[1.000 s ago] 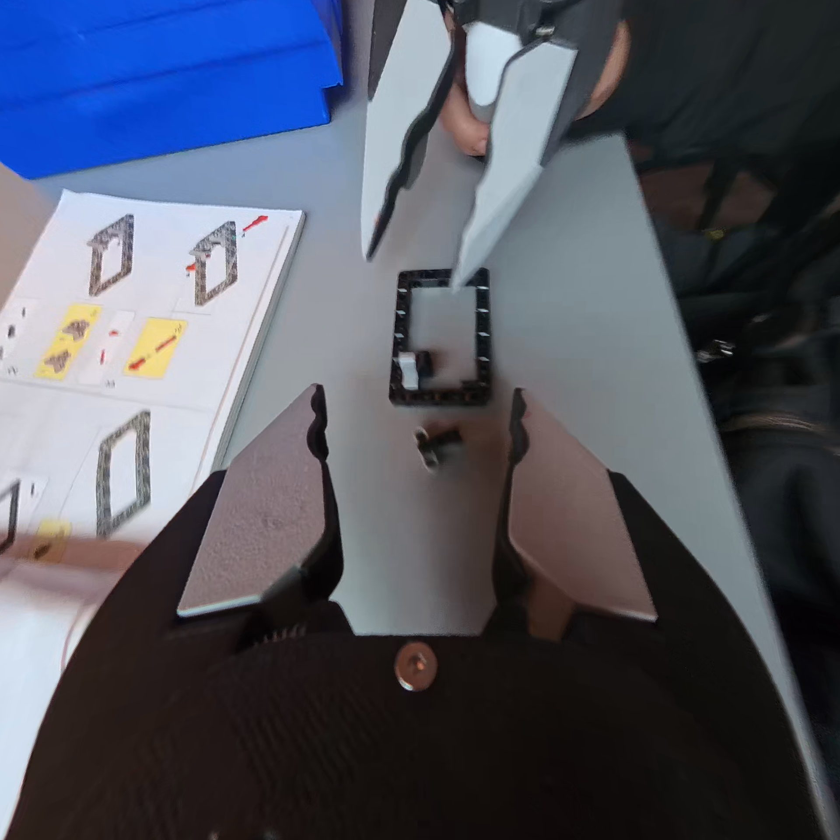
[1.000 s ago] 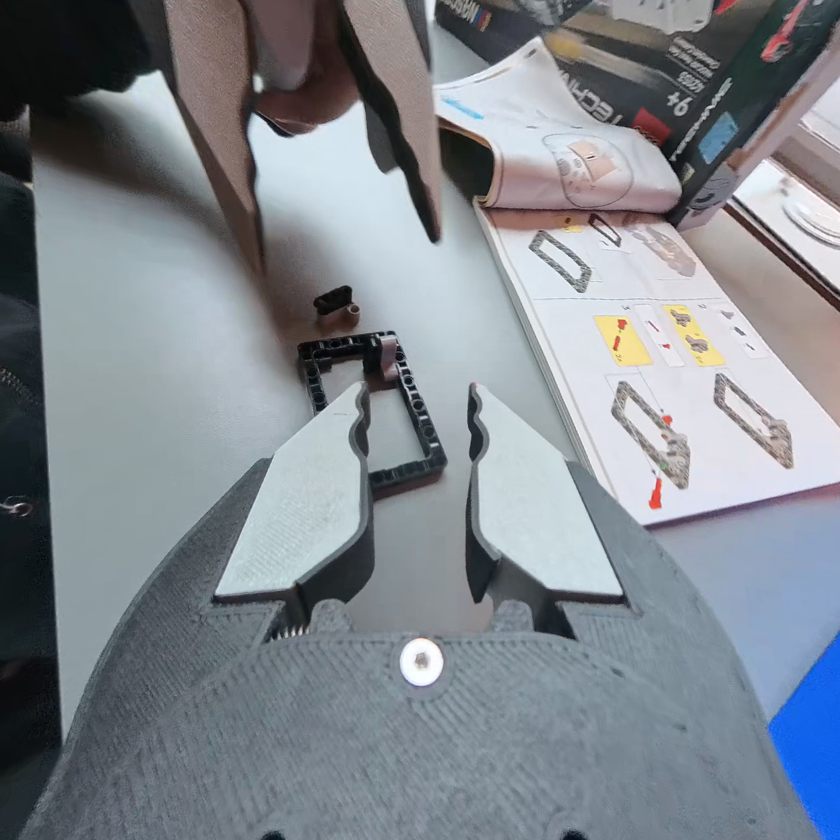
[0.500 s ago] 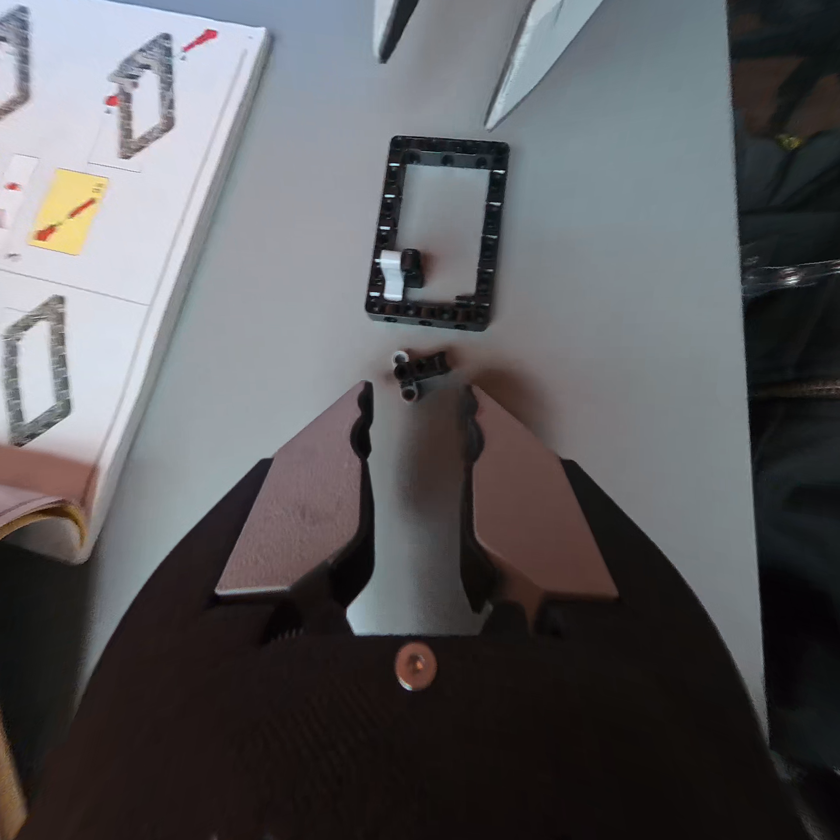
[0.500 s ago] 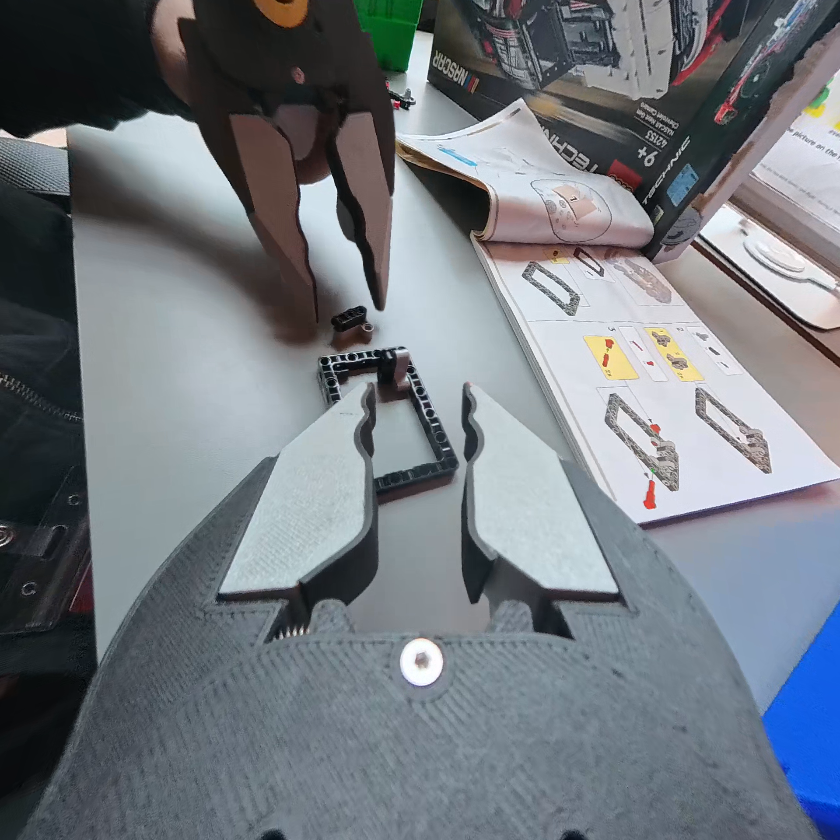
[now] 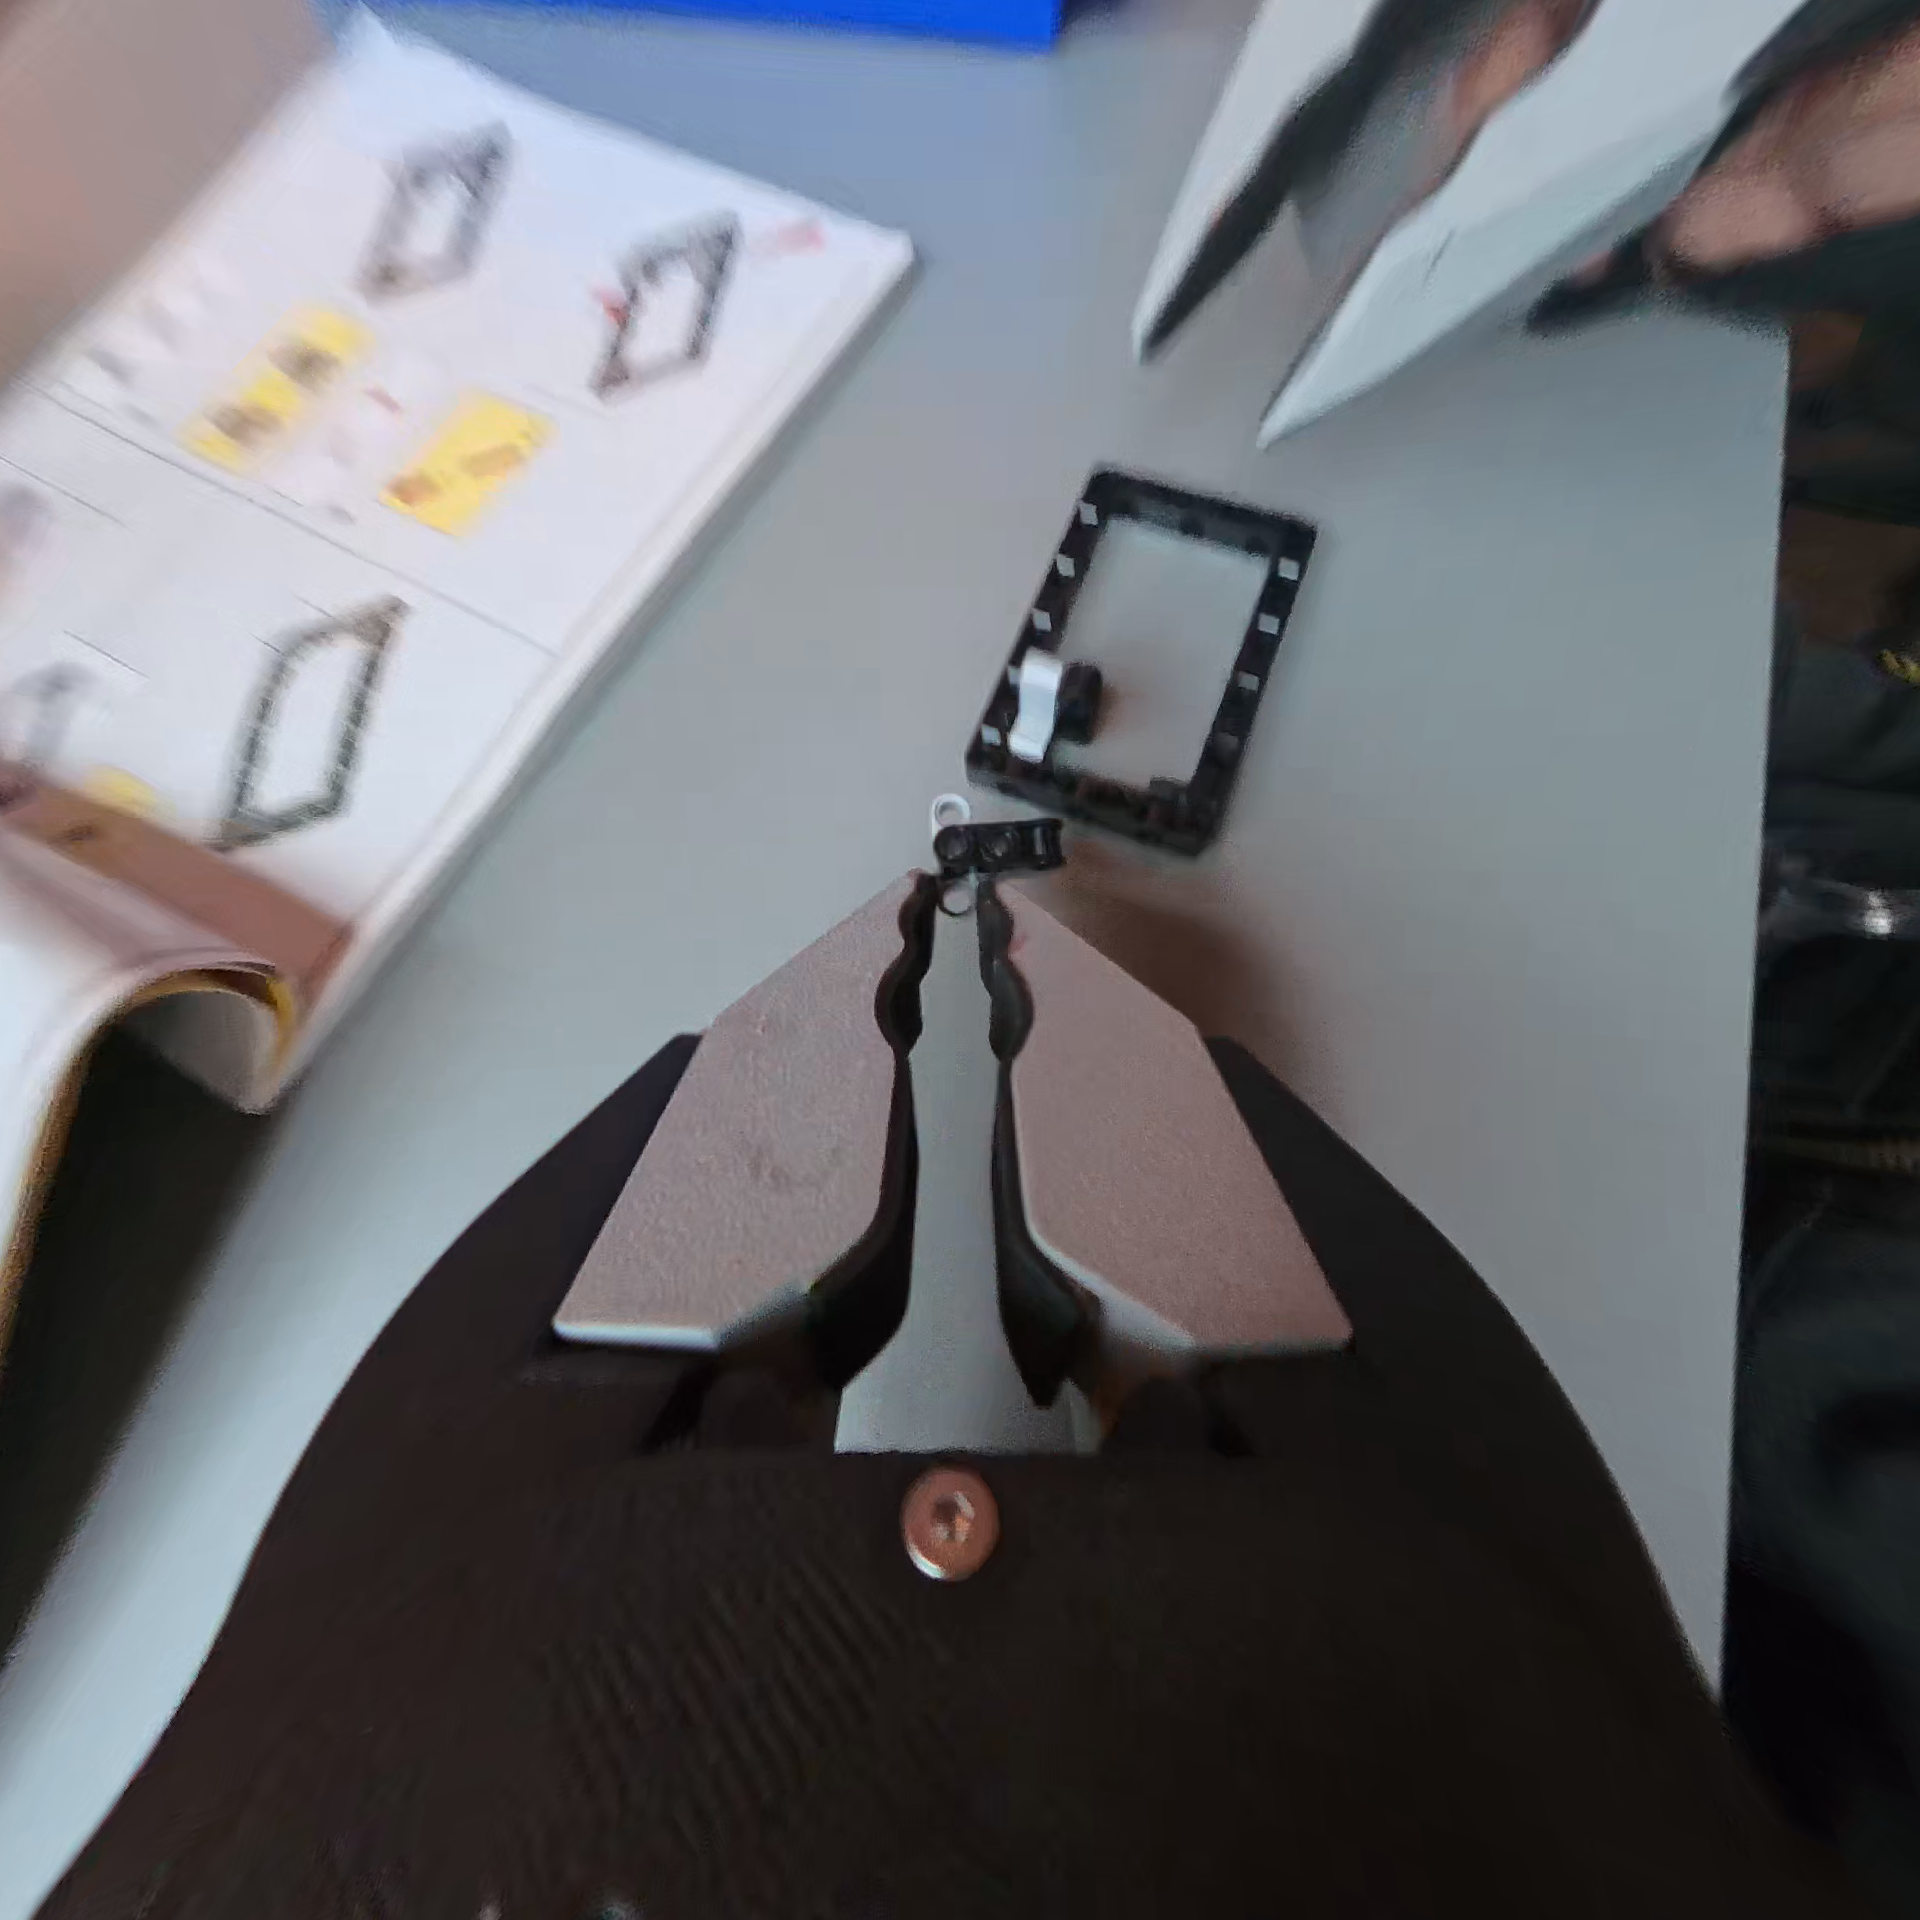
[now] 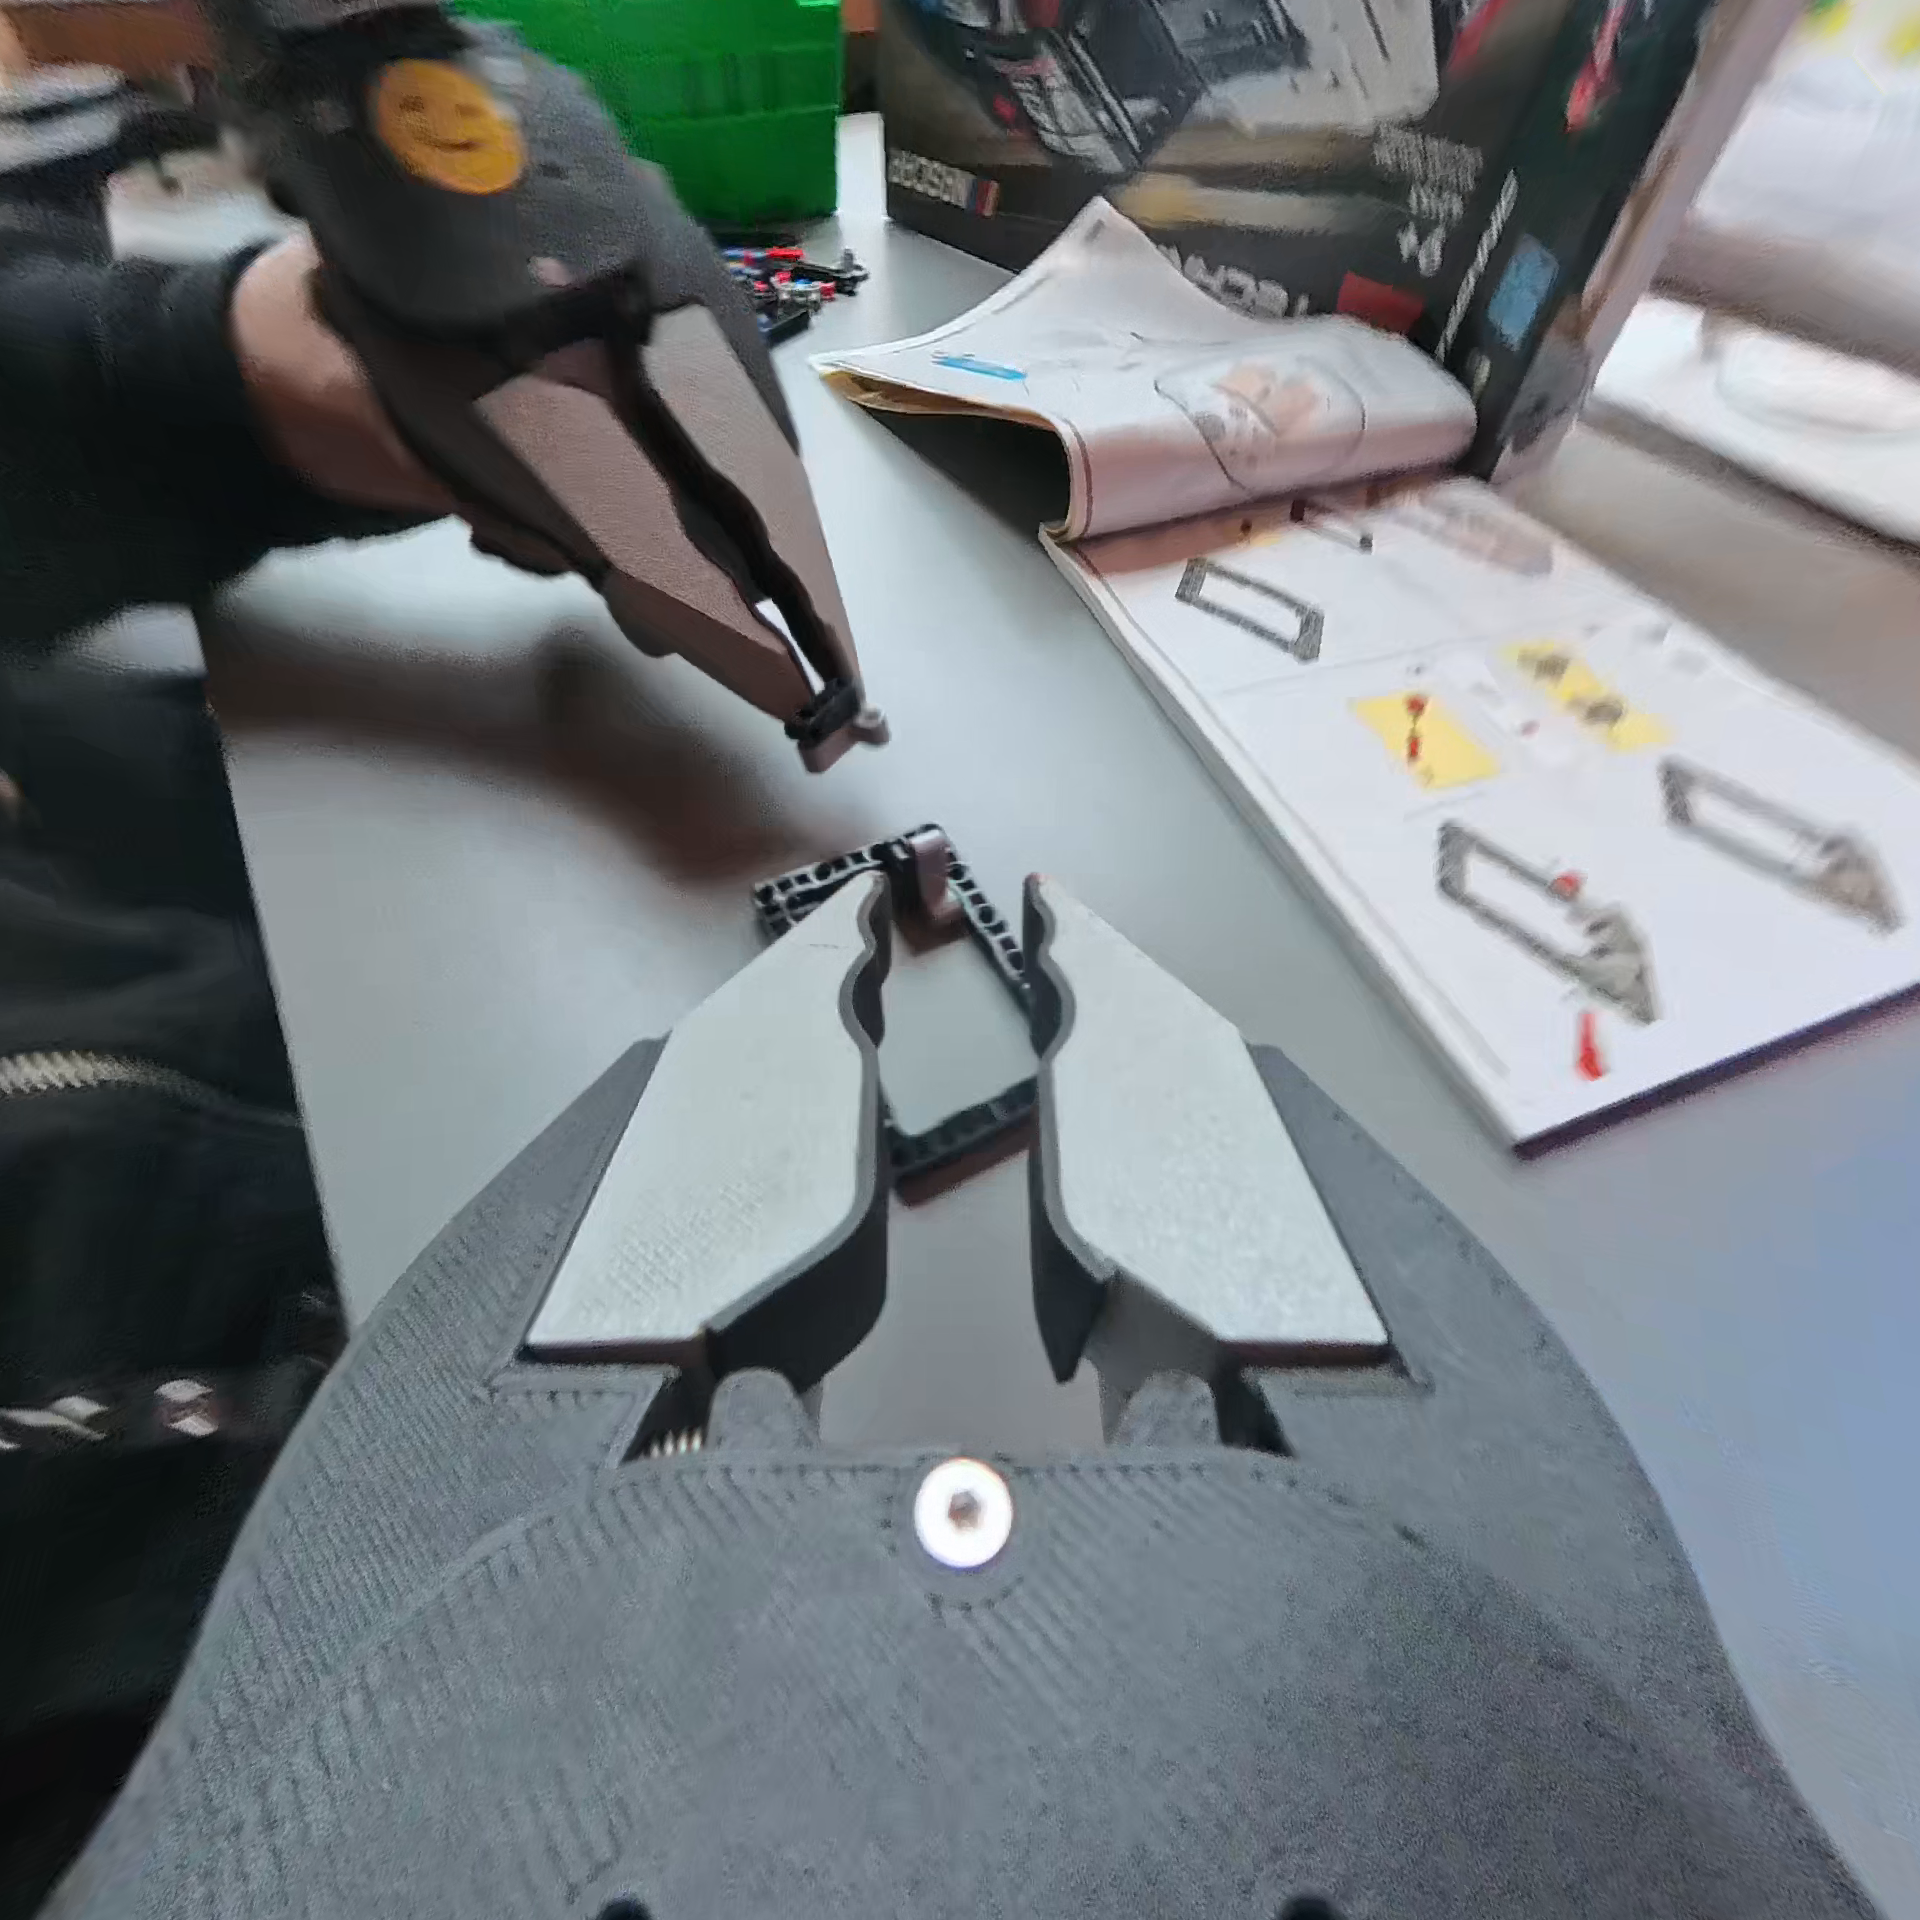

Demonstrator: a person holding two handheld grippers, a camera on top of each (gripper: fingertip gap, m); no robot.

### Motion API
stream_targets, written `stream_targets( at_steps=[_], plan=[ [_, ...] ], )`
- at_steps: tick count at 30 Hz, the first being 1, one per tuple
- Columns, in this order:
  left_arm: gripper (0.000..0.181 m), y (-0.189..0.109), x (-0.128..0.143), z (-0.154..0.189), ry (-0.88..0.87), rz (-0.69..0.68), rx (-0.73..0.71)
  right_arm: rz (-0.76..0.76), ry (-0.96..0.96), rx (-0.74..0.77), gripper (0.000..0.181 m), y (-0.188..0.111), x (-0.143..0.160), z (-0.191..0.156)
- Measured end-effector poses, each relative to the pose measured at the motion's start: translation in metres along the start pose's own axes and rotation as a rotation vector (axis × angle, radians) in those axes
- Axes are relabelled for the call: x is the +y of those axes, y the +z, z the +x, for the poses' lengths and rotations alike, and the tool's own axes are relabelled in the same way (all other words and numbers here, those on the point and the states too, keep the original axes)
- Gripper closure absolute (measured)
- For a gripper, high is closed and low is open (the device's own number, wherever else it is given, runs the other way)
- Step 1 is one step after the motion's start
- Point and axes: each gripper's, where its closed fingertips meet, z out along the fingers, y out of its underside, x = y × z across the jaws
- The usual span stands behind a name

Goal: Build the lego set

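My left gripper is shut on a small black beam with a white pin and holds it just above the grey table. The right wrist view shows the gripper and the piece in the air. A black rectangular lego frame lies flat just beyond, with a white connector on its inner left side. My right gripper is open and empty, low over the frame. It also shows at the top right of the left wrist view.
An open instruction booklet lies beside the frame. The lego box, a green bin and loose pieces stand at the far end. The table edge runs close to the frame, with a person's dark clothing past it.
My left gripper has closed on the small black and white piece and lifted it off the table. My right gripper has stayed open over the frame.
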Motion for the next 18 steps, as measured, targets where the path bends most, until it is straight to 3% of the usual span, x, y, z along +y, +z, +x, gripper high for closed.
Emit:
stream_targets(
  at_steps=[1,4,8,13,17,18],
  plan=[
    [0.177,-0.007,-0.012,-0.002,0.027,0.065,-0.065,-0.014,0.091,-0.014,0.160,0.002,0.000,-0.006],
    [0.177,-0.030,-0.051,0.001,0.105,0.275,-0.236,0.048,0.309,-0.188,0.154,0.009,-0.016,-0.044],
    [0.176,-0.036,-0.071,0.024,0.117,0.369,-0.254,0.161,0.435,-0.272,0.145,0.014,-0.039,-0.063],
    [0.176,-0.028,-0.068,0.037,0.138,0.323,-0.240,0.276,0.544,-0.338,0.145,0.010,-0.056,-0.059],
    [0.177,-0.022,-0.060,0.038,0.070,0.249,-0.182,0.207,0.472,-0.291,0.163,0.006,-0.045,-0.049],
    [0.177,-0.020,-0.056,0.037,0.034,0.214,-0.149,0.181,0.429,-0.241,0.157,0.003,-0.041,-0.042]
  ],
)
